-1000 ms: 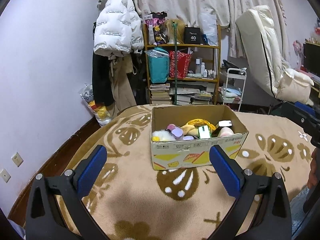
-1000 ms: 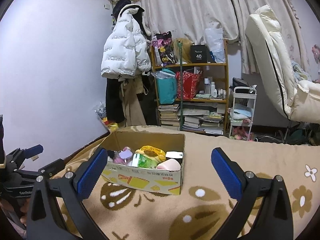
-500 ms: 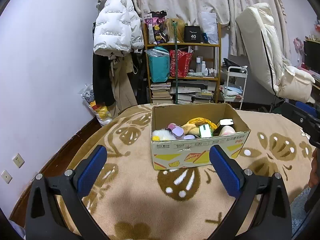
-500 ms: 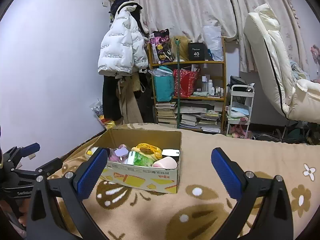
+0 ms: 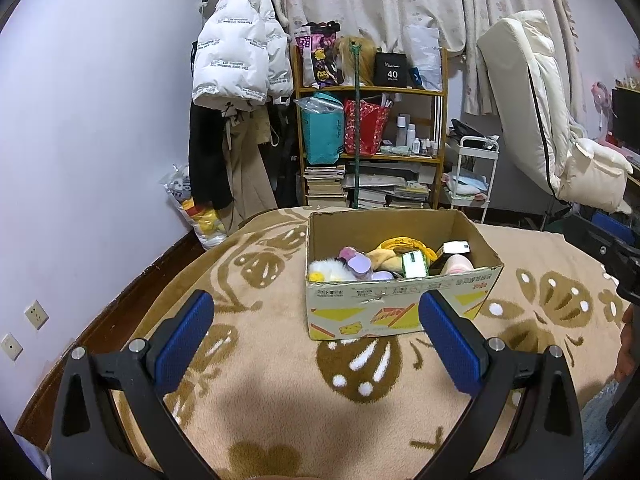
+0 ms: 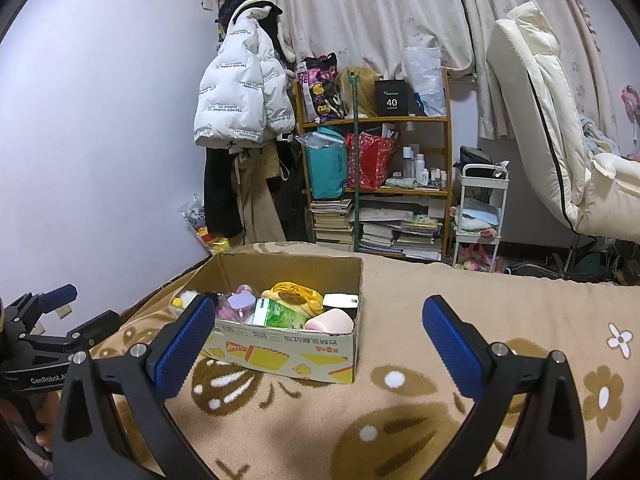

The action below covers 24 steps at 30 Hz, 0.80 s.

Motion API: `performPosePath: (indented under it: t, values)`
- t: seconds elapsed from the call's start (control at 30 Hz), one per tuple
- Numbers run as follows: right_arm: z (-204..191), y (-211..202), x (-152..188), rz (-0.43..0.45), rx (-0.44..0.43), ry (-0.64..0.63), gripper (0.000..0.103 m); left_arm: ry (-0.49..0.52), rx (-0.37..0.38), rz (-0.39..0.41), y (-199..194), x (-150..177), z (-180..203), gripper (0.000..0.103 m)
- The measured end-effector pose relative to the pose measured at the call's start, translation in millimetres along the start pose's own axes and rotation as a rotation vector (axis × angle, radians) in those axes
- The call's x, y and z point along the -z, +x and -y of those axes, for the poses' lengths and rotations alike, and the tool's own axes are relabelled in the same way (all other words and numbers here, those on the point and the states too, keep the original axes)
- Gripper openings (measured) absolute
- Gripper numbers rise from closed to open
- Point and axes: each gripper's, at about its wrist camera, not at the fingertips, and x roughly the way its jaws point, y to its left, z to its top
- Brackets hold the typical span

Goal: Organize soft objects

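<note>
Ahead of both fingers: cardboard box point(image 5: 400, 304) of soft toys on bed | left gripper point(image 5: 320, 334), right gripper point(image 6: 320, 336) wide apart, empty | risk: tangled toys, grabbing several.

white puffer jacket point(image 5: 239, 56), wooden bookshelf point(image 5: 370, 136), cream recliner point(image 6: 560, 128), floral curtains point(image 6: 380, 12)

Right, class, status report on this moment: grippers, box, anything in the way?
Left gripper open, empty. Right gripper open, empty. Box on the blanket, toys inside, untouched. Nothing between grippers and box.
</note>
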Motion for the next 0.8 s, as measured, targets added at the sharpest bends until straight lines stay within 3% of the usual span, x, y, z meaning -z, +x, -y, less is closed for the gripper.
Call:
performPosePath:
  t: [0.8]
  values:
    - [2.2,1.1,-0.9,-0.004,0.002,0.003,0.103,-0.005,-0.025,0.029,-7.1,-1.2,1.6,0.101]
